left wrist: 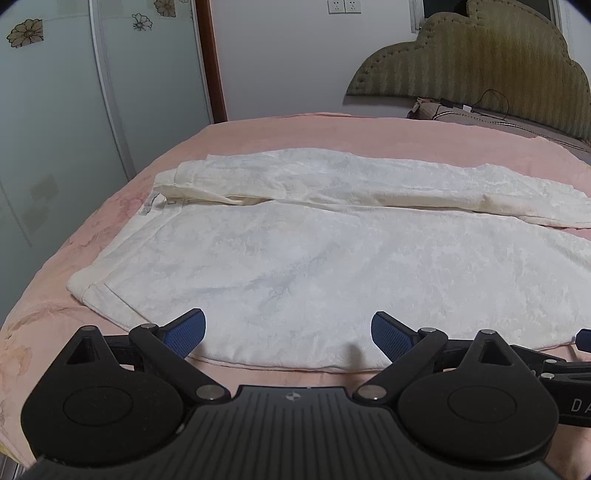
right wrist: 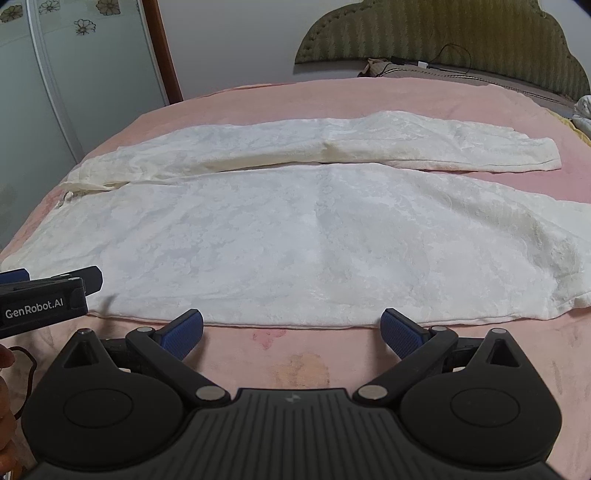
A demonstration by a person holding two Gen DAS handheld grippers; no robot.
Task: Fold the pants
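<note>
Pants [left wrist: 314, 266]: white, patterned, spread flat on the bed [left wrist: 258, 129], both legs running side by side toward the right; waistband at the left end (a small tag shows there).
Far leg [right wrist: 332, 142]: narrower, its cuff lying on the pink cover well right of centre.
Near leg [right wrist: 314, 236]: broad, its front edge just ahead of both grippers.
Left gripper [left wrist: 288, 332]: jaws spread wide, nothing between them; blue pads above the pants' near hem.
Right gripper [right wrist: 291, 330]: jaws equally wide, empty, held over bare cover just short of the hem.
Headboard [right wrist: 443, 33]: padded, olive, far side; a cable lies below it.
</note>
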